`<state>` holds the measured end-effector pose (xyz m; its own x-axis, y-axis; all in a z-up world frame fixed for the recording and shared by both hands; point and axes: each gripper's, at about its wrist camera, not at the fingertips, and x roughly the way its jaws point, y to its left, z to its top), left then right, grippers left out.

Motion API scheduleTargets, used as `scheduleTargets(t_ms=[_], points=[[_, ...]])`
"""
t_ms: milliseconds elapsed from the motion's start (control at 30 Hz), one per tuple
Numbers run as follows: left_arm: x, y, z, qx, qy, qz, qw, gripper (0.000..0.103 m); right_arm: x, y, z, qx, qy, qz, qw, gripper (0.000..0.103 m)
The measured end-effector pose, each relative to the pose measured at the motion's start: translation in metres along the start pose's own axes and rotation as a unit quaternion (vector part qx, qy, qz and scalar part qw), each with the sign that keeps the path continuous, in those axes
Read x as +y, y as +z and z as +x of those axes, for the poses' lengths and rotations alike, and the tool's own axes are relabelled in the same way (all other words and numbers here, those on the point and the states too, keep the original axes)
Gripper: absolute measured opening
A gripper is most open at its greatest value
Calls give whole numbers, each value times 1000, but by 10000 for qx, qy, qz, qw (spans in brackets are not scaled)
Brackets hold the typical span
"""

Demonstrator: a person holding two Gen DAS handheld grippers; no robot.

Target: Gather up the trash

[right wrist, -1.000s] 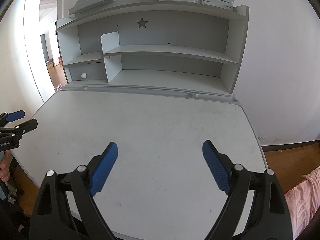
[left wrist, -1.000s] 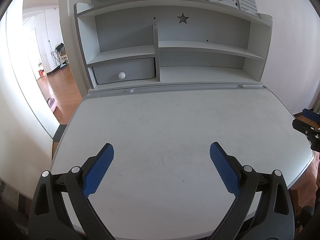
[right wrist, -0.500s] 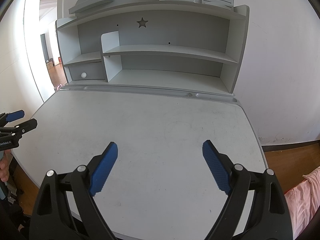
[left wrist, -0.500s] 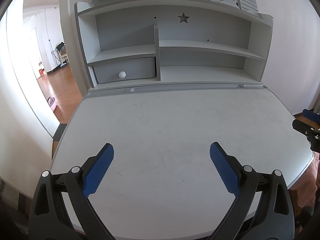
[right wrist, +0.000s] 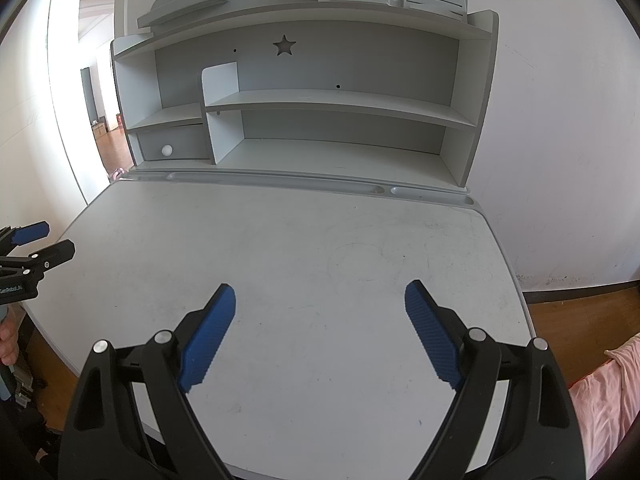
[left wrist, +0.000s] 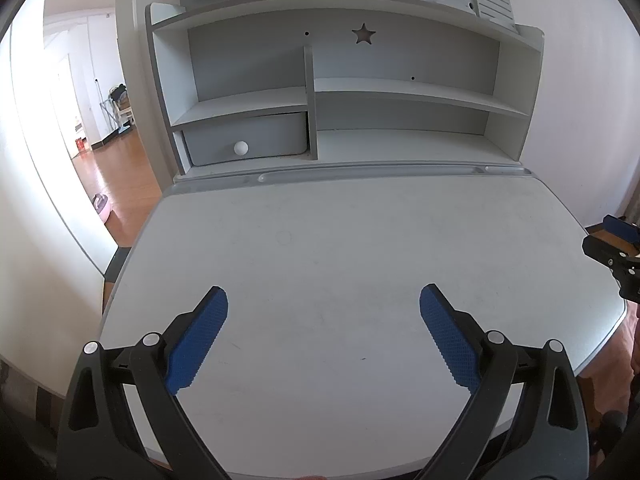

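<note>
left gripper (left wrist: pixel 323 334): blue pads spread wide, nothing between them, hanging over the near part of the white desk (left wrist: pixel 360 240). right gripper (right wrist: pixel 320 330): same, pads wide apart and holding nothing, over the desk's near right part. each gripper's tip shows at the other view's edge. behind: grey shelf unit (right wrist: pixel 304 100), drawer with white knob (left wrist: pixel 241 147). can't find any trash in either view.
</note>
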<state>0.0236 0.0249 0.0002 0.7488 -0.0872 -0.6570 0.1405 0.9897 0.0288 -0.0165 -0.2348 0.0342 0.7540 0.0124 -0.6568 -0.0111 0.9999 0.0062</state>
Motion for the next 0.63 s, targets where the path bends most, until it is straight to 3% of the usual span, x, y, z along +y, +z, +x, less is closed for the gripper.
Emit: scheduleTargets(t_ms=[633], points=[[-2, -1, -3, 12, -4, -20, 10000, 94, -4, -1, 0, 8, -19, 11, 10000, 84]])
